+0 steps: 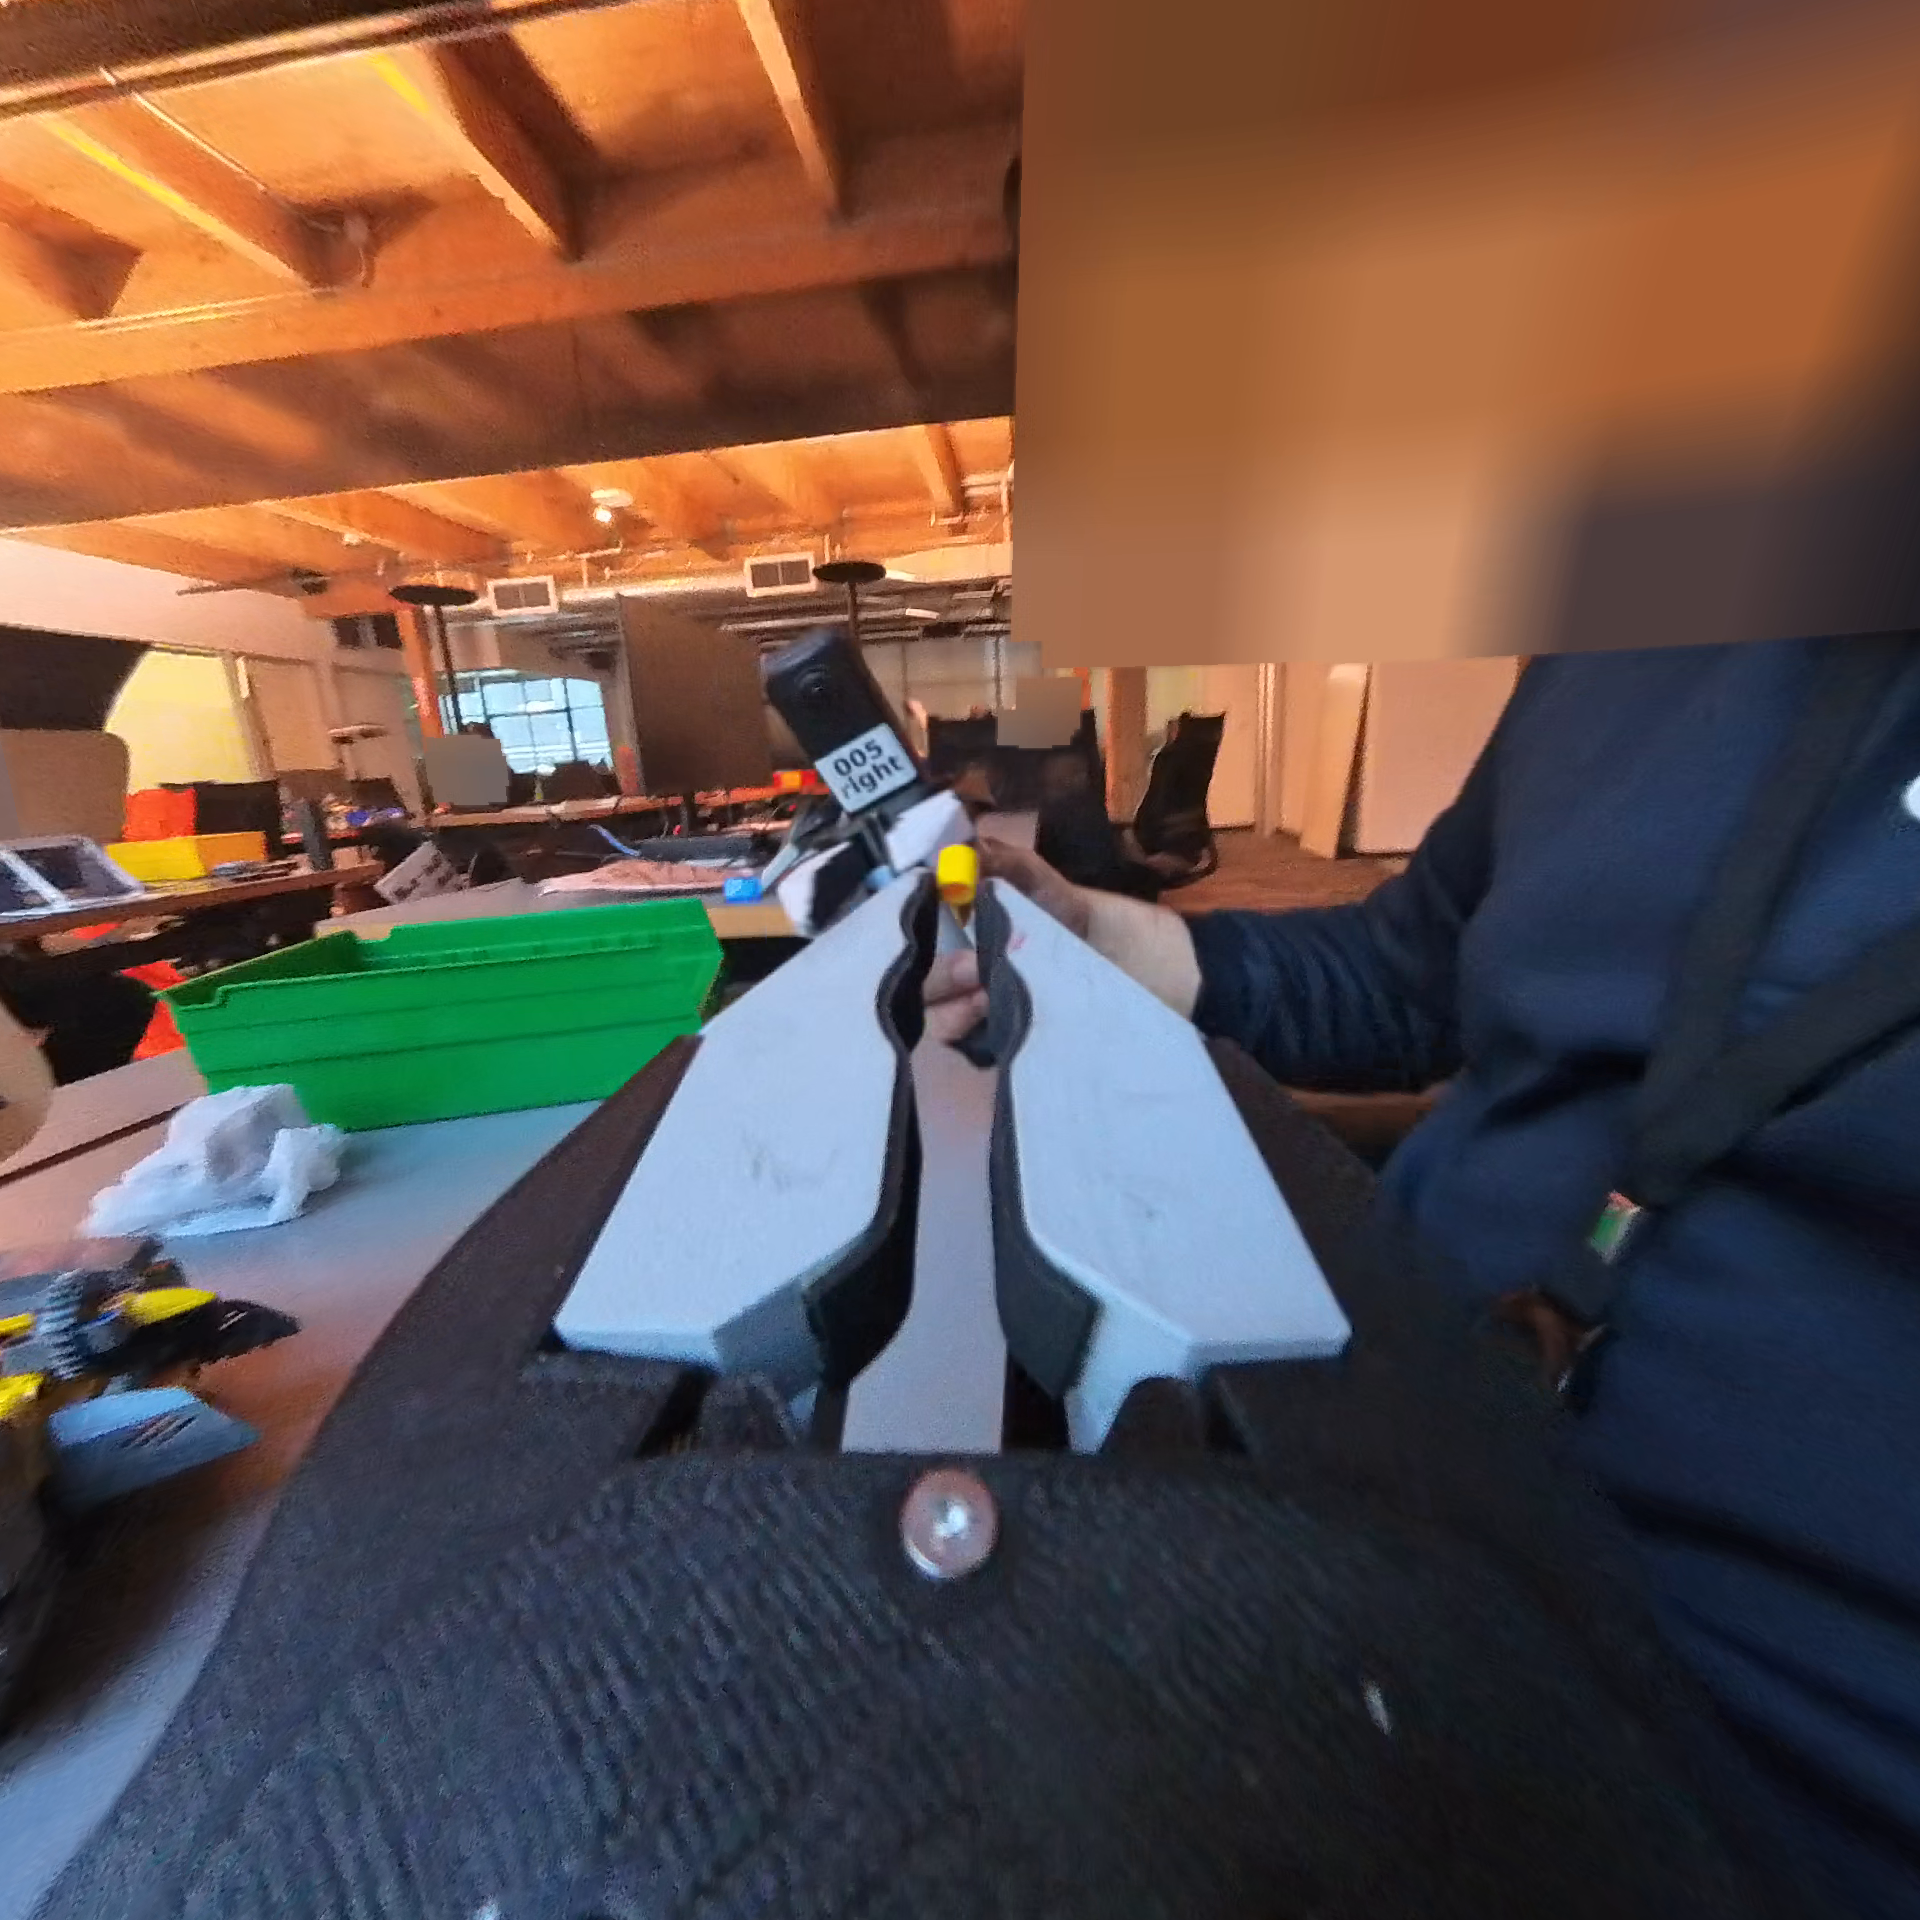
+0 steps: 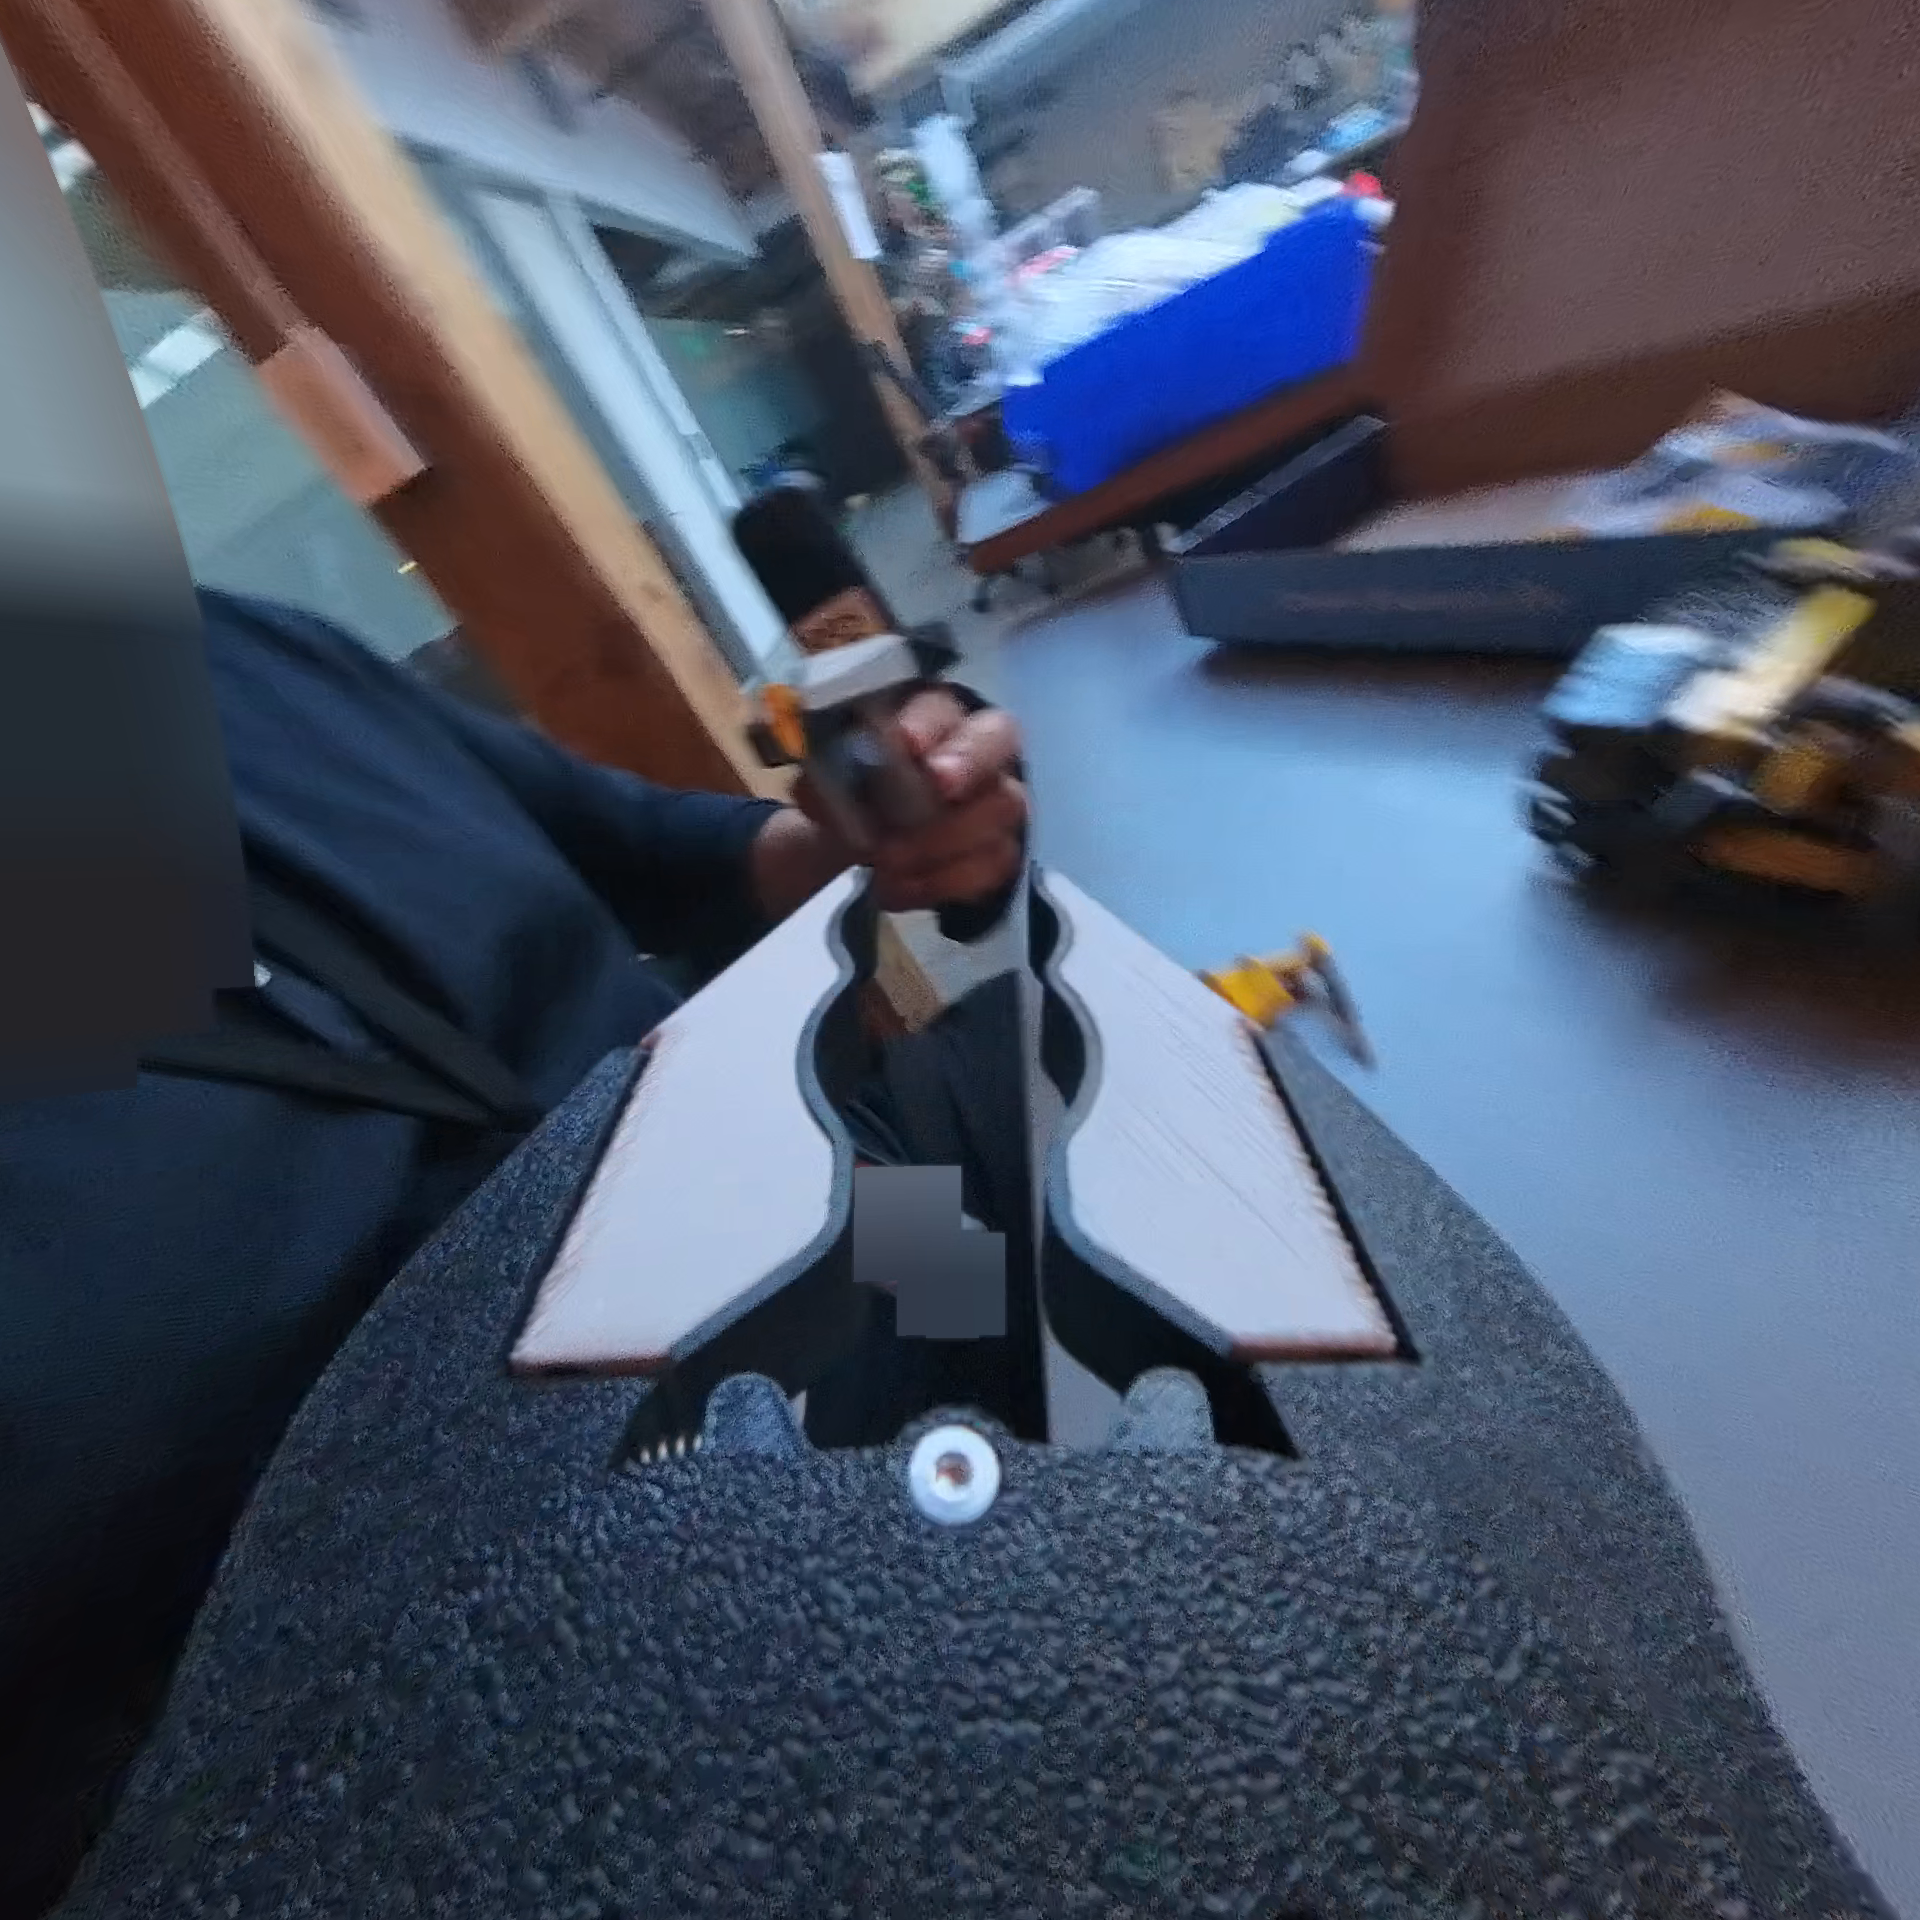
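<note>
My left gripper [image 1: 951,906] is shut on a small grey pin with a yellow cap [image 1: 957,871], pinched at the very tips and held above the table. Just beyond it is my right gripper [image 1: 868,862], held by a person's hand [image 1: 1091,930]. In the right wrist view my right gripper [image 2: 951,883] is open, with nothing clearly gripped. The left gripper [image 2: 971,951], in a hand [image 2: 940,800], points into the gap between its jaws. That view is blurred. I cannot tell if the two grippers touch.
A green bin [image 1: 447,1003] and crumpled white tissue [image 1: 223,1158] lie on the grey table [image 1: 436,1205]. A yellow-and-black toy vehicle [image 2: 1714,769], a loose yellow part [image 2: 1273,982] and a flat dark box [image 2: 1434,597] sit on the table. A person in dark blue [image 1: 1662,1039] is close by. There is about 10 cm between the tips of the two grippers.
</note>
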Demonstrator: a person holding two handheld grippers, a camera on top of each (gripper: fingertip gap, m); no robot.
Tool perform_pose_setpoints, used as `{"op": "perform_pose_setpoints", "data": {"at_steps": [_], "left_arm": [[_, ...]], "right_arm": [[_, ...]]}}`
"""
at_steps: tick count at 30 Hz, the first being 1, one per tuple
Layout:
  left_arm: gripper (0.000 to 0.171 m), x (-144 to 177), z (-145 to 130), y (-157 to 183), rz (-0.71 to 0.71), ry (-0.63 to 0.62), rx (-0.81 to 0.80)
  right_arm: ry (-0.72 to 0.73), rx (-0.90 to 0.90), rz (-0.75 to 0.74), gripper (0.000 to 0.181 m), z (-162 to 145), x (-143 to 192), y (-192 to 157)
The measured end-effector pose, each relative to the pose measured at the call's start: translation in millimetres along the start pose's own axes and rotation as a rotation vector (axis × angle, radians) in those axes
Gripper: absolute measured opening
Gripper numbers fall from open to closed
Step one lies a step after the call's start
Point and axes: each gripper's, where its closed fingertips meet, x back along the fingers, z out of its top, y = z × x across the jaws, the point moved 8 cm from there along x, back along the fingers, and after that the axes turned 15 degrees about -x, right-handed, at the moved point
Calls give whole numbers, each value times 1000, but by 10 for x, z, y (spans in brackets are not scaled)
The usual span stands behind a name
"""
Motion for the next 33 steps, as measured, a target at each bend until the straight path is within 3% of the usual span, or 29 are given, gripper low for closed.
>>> {"op": "perform_pose_setpoints", "data": {"at_steps": [3,6,14,19,28,33], "left_arm": [[4,8,5,29,-9,49,31],[4,-37,0,99,-39,22,-5],[4,-87,-4,144,-39,3,-13],[4,-110,-80,147,-62,-73,-8],[4,-132,-18,258,-113,-137,-197],[4,-129,-25,250,-92,-197,-275]], "right_arm": [[-31,178,35,21,-71,-393,-280],[-64,295,-13,18,-92,-630,-407],[-118,420,-57,6,-168,-773,-512],[-169,430,-102,9,-211,-721,-464],[-127,229,89,3,-252,-668,-476],[-127,87,134,14,-266,-655,-419]]}}
